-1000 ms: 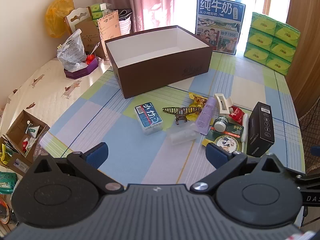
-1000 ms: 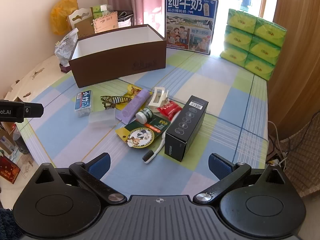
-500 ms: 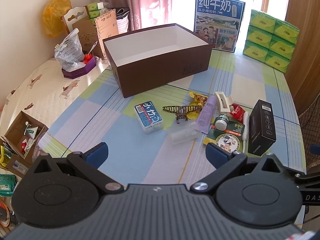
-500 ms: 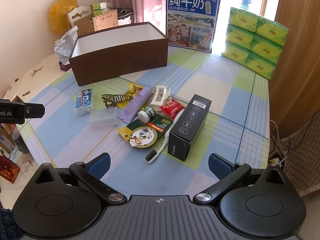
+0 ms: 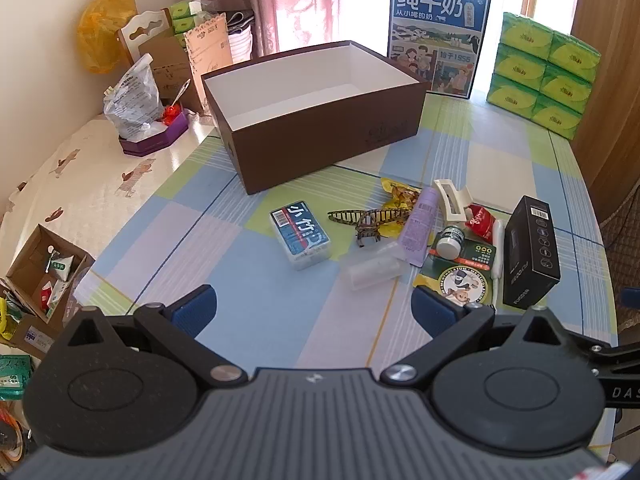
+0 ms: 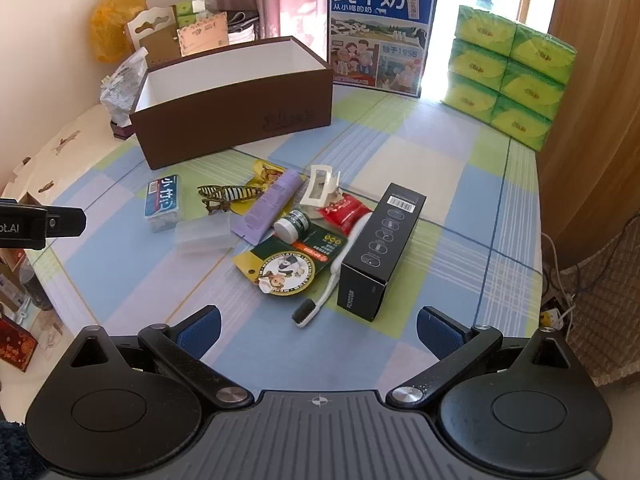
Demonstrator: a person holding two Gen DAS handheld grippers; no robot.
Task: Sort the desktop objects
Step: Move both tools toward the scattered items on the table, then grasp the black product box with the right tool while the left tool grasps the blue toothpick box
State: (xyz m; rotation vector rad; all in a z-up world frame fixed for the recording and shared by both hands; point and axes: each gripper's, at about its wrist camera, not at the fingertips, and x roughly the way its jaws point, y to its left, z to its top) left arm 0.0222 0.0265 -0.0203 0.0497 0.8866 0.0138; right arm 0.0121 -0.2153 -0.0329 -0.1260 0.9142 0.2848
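An empty brown box [image 5: 320,136] [image 6: 236,120] with a white inside stands at the back of the checked table. In front of it lie a blue-labelled clear case [image 5: 300,234] [image 6: 165,202], a striped hair claw [image 5: 370,220] [image 6: 226,196], a clear plastic case [image 5: 374,270] [image 6: 204,234], a purple tube [image 5: 420,226] [image 6: 272,204], a white clip [image 6: 318,186], a small jar [image 6: 292,224], a toothbrush [image 6: 324,292] and a black carton [image 5: 528,252] [image 6: 380,248]. My left gripper [image 5: 314,310] and right gripper [image 6: 318,330] hover open above the near table edge, holding nothing.
A milk carton box [image 6: 380,32] and stacked green tissue packs [image 6: 512,64] stand at the back right. A purple tray with a bag [image 5: 148,120] sits back left. An open cardboard box [image 5: 44,268] lies off the table's left side. A wooden panel [image 6: 592,120] borders the right.
Both grippers have drifted slightly forward toward the pile; the objects sit a little lower and nearer in each view. Nothing on the table has moved.
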